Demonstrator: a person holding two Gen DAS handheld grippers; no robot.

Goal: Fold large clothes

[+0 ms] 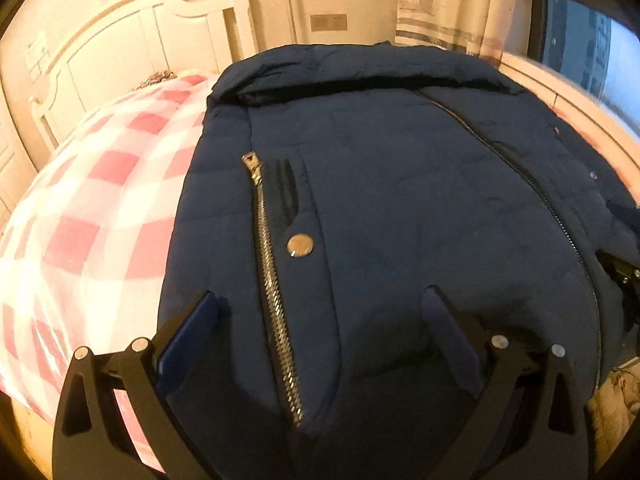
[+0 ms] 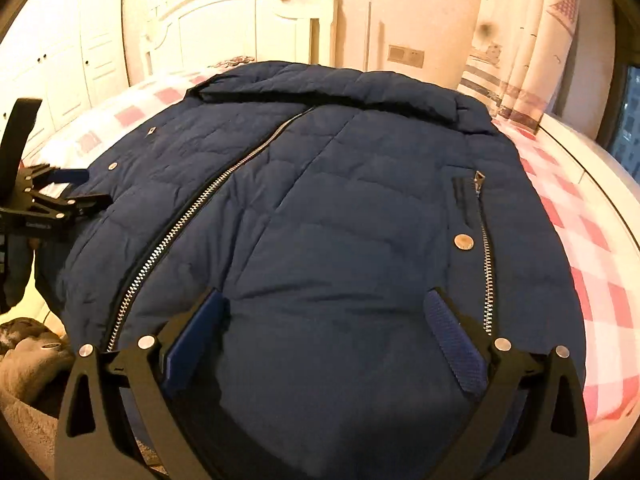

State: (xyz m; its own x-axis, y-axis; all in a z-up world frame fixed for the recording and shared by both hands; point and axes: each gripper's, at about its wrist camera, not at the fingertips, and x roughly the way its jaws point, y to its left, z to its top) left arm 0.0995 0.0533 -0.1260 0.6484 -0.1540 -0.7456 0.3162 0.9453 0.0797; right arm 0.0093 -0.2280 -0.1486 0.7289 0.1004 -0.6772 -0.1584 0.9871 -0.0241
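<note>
Hanging wide apart, empty, both tongs (image 1: 320,300) (image 2: 328,300) hide the jacket's (image 2: 340,208) hem.

Warm, yellowish indoor light; dim blue at the window (image 1: 592,40). Strong fisheye bending, black vignetted corners, soft blur toward the edges.
</note>
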